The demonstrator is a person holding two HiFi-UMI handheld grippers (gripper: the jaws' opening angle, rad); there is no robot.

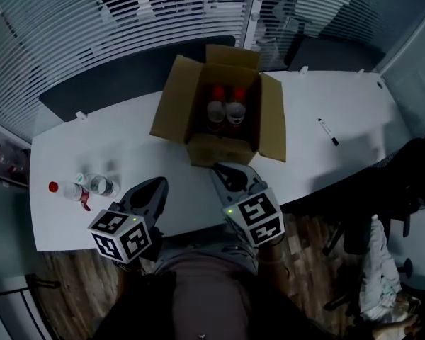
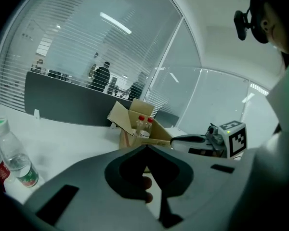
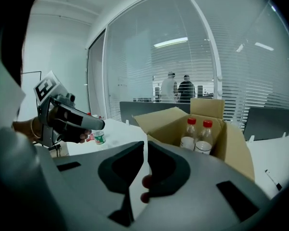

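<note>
Over at the far left of the white table [image 1: 354, 105], two water bottles [image 1: 92, 186] sit close together, one of them lying down with its red cap outward. My left gripper [image 1: 156, 184] hovers just beside them above the near edge, jaws pressed together on nothing. My right gripper [image 1: 223, 170] is likewise clenched and empty, its tip just short of the open cardboard box [image 1: 219, 151]. Two red-capped bottles [image 1: 225, 108] stand upright inside the box. A black marker [image 1: 328, 131] lies well apart, further right.

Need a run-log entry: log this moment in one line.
left hand-held gripper: shut, empty | right hand-held gripper: shut, empty, by box | bottles: two in box
</note>
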